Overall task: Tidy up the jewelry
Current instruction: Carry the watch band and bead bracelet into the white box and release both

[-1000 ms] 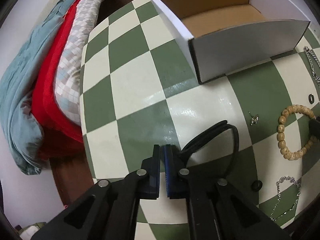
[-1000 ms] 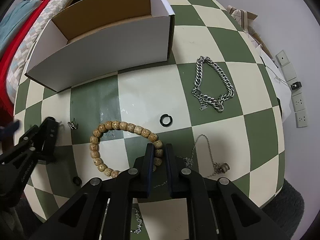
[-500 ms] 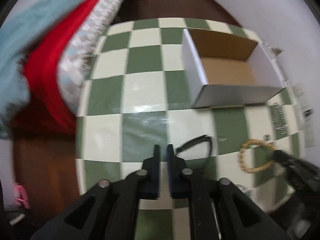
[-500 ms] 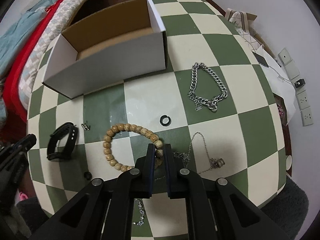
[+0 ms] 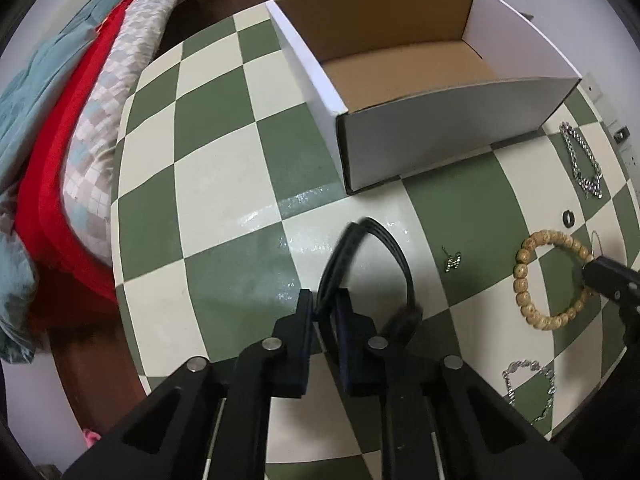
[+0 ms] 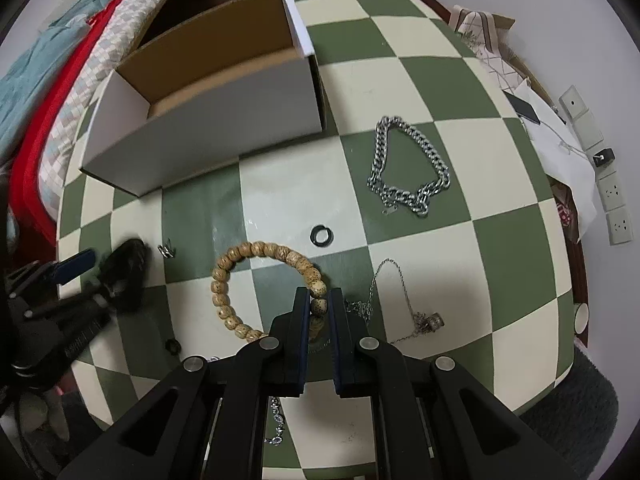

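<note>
Jewelry is spread on the checkered table [image 6: 500, 240] beside the box [image 6: 224, 120]. Beaded bracelet [image 6: 256, 254] is clamped by the right gripper [image 6: 319, 308]; black band [image 5: 384, 248] is pinched by the left gripper [image 5: 325, 308].

A second ago your left gripper [image 5: 325, 304] sat with its fingers pressed almost together just left of the black wristband [image 5: 372, 264], which lay flat on the checkered table [image 5: 224, 184]. Half a second ago you had drawn it up and back, so the band looked small and far ahead. Now you are down close again, the fingers have parted a little, and one strand of the band runs between them, its loop standing up off the table and blurred. Your right gripper [image 6: 319, 304] has barely shifted: its view first widened, and it now sits slightly lower and nearer over the wooden bead bracelet [image 6: 256, 276] it clamps.
</note>
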`<state>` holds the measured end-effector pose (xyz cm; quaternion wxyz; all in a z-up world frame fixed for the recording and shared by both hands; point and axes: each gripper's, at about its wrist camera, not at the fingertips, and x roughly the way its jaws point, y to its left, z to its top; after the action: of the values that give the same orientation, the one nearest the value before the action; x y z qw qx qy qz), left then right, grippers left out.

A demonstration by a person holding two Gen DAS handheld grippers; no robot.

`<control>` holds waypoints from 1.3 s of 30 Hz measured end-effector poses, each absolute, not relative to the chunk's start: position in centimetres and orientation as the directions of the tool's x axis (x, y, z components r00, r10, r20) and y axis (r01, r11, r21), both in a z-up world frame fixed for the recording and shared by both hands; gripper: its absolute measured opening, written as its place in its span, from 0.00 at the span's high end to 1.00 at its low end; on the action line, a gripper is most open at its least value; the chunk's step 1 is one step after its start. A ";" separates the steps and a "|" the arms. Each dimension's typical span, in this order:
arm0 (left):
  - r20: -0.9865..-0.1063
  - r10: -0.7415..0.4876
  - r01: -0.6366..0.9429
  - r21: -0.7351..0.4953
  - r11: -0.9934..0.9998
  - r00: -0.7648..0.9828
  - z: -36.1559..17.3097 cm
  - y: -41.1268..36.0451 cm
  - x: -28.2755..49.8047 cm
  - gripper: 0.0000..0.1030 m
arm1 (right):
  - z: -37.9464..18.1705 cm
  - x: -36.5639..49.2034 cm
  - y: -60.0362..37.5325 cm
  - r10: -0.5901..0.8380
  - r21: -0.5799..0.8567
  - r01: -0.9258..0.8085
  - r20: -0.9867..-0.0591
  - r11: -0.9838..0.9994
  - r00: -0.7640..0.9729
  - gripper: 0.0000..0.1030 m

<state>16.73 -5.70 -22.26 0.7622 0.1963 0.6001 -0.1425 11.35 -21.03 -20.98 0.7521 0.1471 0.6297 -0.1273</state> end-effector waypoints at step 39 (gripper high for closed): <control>-0.912 -0.077 0.242 0.025 0.970 0.404 -8.7 -7.8 24.8 0.95 | -3.9 21.4 -21.5 -0.091 0.016 0.206 -0.862 0.979 0.499 0.91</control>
<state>24.83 -7.82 -8.74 0.8342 0.0766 0.5377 -0.0955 21.45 -21.49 -3.89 0.8637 0.0582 0.4932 -0.0858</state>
